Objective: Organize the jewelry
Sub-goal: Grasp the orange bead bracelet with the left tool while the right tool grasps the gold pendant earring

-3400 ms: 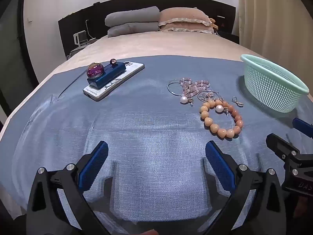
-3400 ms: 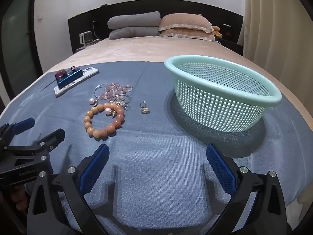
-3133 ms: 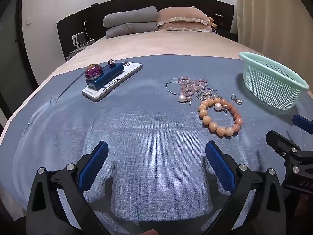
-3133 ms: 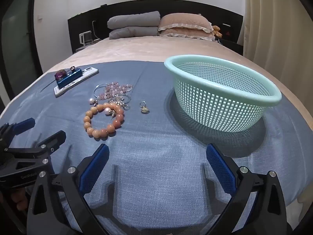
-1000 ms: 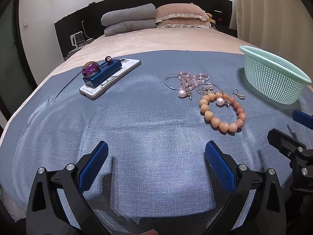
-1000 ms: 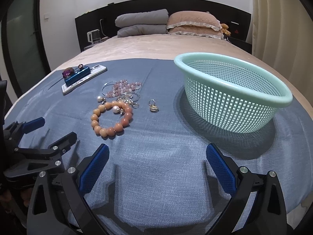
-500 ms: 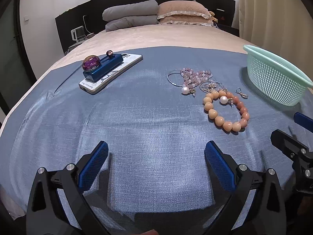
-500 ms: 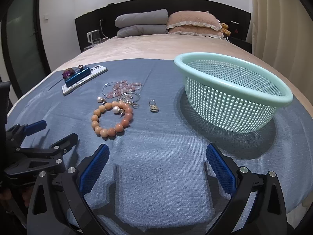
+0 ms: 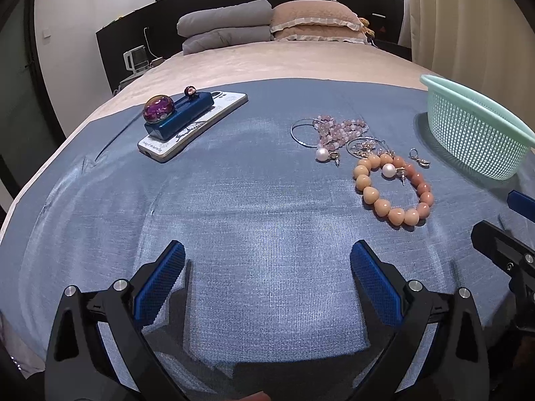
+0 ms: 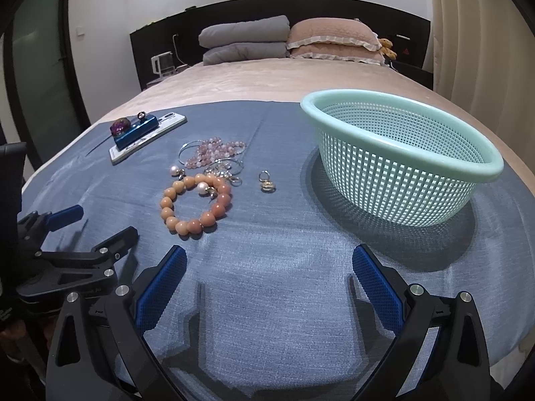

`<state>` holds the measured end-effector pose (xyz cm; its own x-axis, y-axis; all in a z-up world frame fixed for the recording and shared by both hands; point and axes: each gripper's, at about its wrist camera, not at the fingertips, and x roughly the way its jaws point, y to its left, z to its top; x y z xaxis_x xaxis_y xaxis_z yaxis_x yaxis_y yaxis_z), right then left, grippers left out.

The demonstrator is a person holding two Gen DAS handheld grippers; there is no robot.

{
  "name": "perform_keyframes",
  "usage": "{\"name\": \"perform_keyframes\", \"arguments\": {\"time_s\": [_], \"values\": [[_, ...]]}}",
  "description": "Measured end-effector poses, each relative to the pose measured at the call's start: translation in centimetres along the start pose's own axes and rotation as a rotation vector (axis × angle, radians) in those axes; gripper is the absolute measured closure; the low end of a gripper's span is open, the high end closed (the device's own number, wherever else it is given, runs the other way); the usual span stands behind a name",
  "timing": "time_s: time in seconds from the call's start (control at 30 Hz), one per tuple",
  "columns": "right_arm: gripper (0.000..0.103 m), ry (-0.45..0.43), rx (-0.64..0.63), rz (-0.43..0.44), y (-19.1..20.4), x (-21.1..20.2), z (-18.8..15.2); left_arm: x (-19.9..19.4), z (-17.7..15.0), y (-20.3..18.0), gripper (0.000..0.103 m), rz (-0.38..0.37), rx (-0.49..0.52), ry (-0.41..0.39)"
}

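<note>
An orange bead bracelet (image 9: 394, 190) lies on the blue cloth (image 9: 234, 200), also in the right wrist view (image 10: 194, 204). Behind it lie a pink bead strand (image 9: 337, 130), a silver hoop (image 9: 302, 132), pearl earrings (image 9: 322, 154) and a small gold earring (image 10: 266, 182). A mint green basket (image 10: 401, 153) stands empty to the right, also in the left wrist view (image 9: 474, 130). My left gripper (image 9: 267, 274) is open and empty over bare cloth. My right gripper (image 10: 269, 277) is open and empty, near the basket's front.
A white phone (image 9: 197, 127) with a blue box (image 9: 180, 117) and a purple orb (image 9: 158, 108) on it lies far left. Pillows (image 9: 267, 23) and a dark headboard are at the back. A curtain (image 9: 468, 16) hangs on the right.
Both grippers have shifted a little over the cloth, so the jewelry and basket sit slightly differently in view. Both stay open and empty. No object has moved.
</note>
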<state>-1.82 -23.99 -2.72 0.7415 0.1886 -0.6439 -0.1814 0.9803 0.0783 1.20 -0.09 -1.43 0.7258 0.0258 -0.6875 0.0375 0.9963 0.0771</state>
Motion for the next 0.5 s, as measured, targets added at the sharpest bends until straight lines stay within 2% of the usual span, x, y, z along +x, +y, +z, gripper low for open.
{"name": "perform_keyframes", "arguments": {"time_s": [0.3, 0.5], "values": [[0.008, -0.009, -0.017, 0.017, 0.1, 1.0, 1.3, 0.7, 1.9, -0.1, 0.006, -0.100, -0.010, -0.007], [0.009, 0.006, -0.021, 0.047, 0.1, 2.1, 1.9, 1.5, 2.7, -0.5, 0.006, -0.129, 0.024, -0.015]]}}
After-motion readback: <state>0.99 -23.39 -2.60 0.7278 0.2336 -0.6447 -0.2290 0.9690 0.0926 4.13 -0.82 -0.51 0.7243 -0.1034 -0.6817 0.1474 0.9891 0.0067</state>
